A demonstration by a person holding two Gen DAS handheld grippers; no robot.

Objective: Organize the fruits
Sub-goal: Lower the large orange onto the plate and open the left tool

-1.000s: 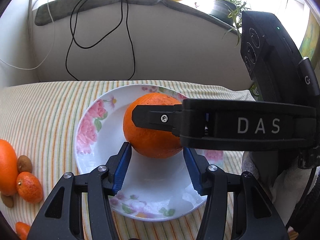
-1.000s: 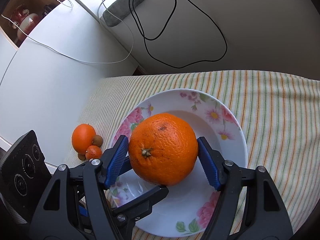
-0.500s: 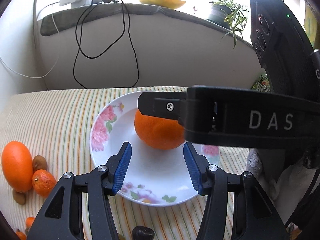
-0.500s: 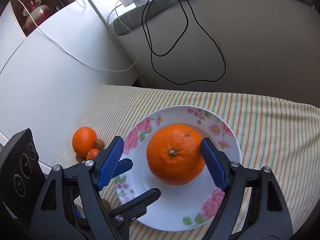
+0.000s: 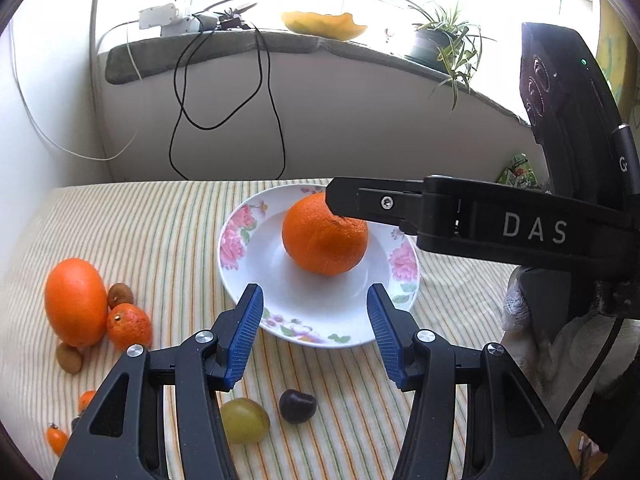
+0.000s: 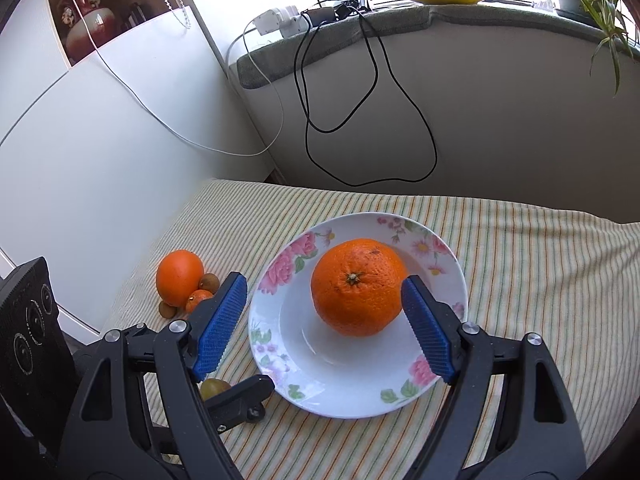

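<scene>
Now the big orange sits alone in the middle of the flowered plate on the striped bench, set there as the first fruit gathered. The right gripper has just spread its fingers, nothing pinched between them; the left gripper is likewise spread and empty. Left of the plate wait another orange and a small mandarin, likely next to collect.
</scene>
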